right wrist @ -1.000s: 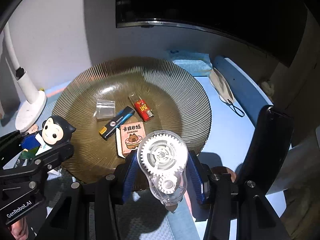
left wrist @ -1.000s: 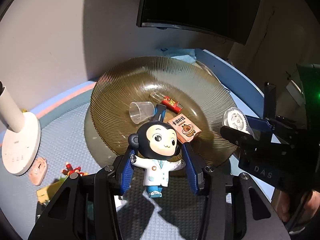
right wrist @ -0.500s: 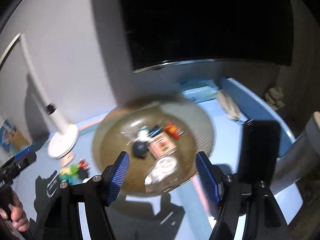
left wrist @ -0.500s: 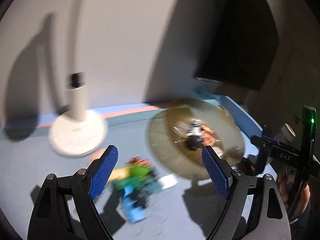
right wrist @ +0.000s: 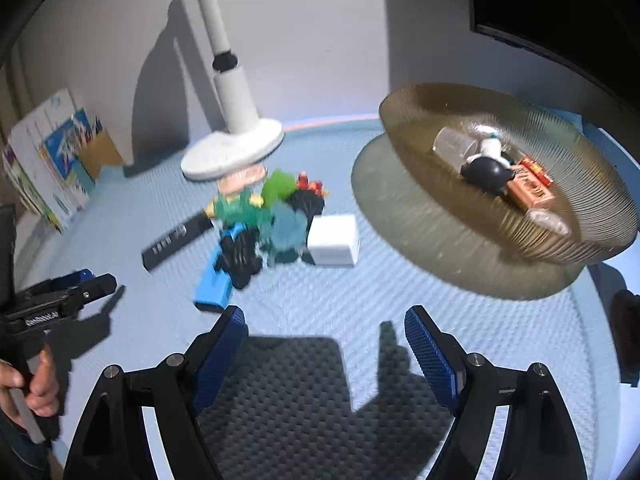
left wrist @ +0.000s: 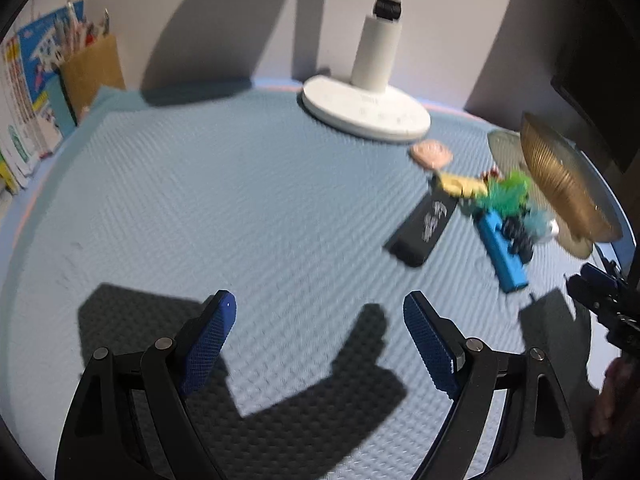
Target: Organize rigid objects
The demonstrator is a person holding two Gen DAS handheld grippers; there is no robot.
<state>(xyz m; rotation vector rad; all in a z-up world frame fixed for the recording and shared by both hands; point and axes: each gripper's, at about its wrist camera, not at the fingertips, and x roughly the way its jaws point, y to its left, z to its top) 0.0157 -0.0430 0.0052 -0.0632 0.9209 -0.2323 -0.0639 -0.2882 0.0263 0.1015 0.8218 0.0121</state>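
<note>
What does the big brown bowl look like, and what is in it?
The big brown bowl is a wide, shallow dish of see-through amber stuff like glass, with fine ribs running from the middle out to its rim. It sits upright on the blue bumpy mat, right of the toy pile. Inside lie a clear little cup on its side, a black-headed toy figure lying down, a pinkish box, a red lighter and a clear gadget near the front rim. Neither gripper touches it.
</note>
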